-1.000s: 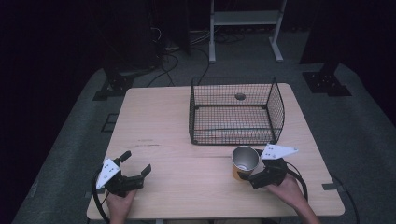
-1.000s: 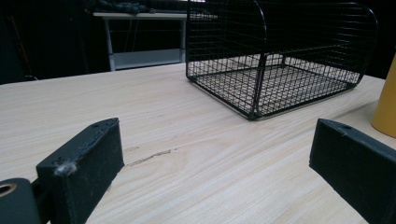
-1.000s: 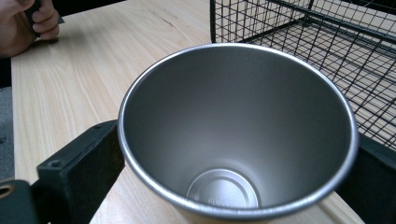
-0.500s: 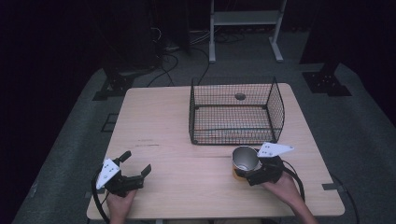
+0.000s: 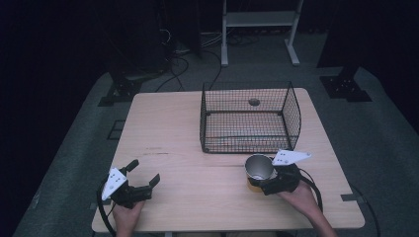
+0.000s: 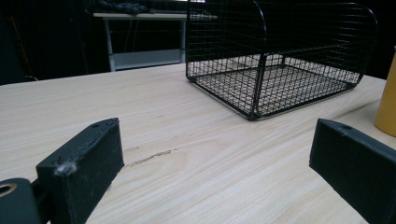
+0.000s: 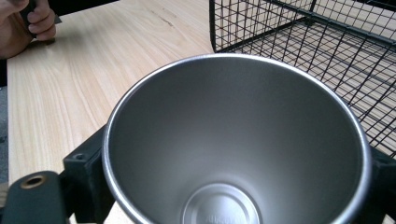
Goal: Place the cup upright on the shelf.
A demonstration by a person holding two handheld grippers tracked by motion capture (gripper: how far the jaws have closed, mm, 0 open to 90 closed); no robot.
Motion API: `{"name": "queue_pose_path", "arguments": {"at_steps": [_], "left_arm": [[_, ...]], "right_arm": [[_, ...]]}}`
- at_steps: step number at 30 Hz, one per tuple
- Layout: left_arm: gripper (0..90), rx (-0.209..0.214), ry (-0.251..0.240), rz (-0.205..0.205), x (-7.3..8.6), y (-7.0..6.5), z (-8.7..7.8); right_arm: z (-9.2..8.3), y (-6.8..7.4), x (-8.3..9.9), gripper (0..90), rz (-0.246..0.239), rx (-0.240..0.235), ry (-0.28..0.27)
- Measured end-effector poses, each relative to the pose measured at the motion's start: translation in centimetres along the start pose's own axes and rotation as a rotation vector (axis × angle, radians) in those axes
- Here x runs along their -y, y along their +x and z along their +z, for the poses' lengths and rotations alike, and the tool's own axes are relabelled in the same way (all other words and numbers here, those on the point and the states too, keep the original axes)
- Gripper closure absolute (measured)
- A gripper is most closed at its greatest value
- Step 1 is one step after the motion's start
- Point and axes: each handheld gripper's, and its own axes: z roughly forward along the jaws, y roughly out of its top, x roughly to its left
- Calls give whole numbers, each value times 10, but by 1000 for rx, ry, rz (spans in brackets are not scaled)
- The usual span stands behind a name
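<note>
A metal cup [image 5: 259, 168], steel inside and yellow outside, stands upright on the wooden table [image 5: 197, 192] just in front of the wire basket. My right gripper [image 5: 258, 181] is shut on it, one black jaw pressed against each side. In the right gripper view the cup's open mouth [image 7: 233, 140] sits between those jaws of the right gripper [image 7: 233, 191]. My left gripper [image 5: 145, 172] rests near the table's front left corner, open and holding nothing. The left gripper view looks between the wide-apart jaws of the left gripper [image 6: 210, 158] at bare wood, with the cup's yellow side [image 6: 387, 102] at the far right.
A black wire basket [image 5: 292, 116] stands on the far right half of the table, its open side up; it also shows as the basket [image 6: 280, 46] and the basket [image 7: 327, 42]. A white shelf frame [image 5: 259, 19] and cables lie on the floor beyond.
The right gripper has shifted slightly left against the cup. The cup and the left gripper stay where they were.
</note>
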Motion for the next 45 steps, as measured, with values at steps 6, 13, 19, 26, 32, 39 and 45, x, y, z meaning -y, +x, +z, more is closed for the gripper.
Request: {"name": "queue_pose_path", "arguments": {"at_steps": [6,13,19,26,32,39,45], "left_arm": [[22,0,0,0,0,0,0],[22,0,1,1,0,0,0],[23,0,0,1,0,0,0],[22,1,2,1,0,0,0],[22,0,2,0,0,0,0],[22,0,0,0,0,0,0],[22,2,0,-1,0,0,0]], "right_arm": [[-2,-2,-2,126,10,-12,-8],[-3,-2,-4,127,2,-1,-7],[-7,-2,-6,128,11,-16,-23],[-16,-4,-11,128,26,-46,-43],[-22,-6,-20,128,29,-74,-49],[-28,-9,-34,128,22,-105,-59],[-32,-11,-49,128,4,-118,-56]]}}
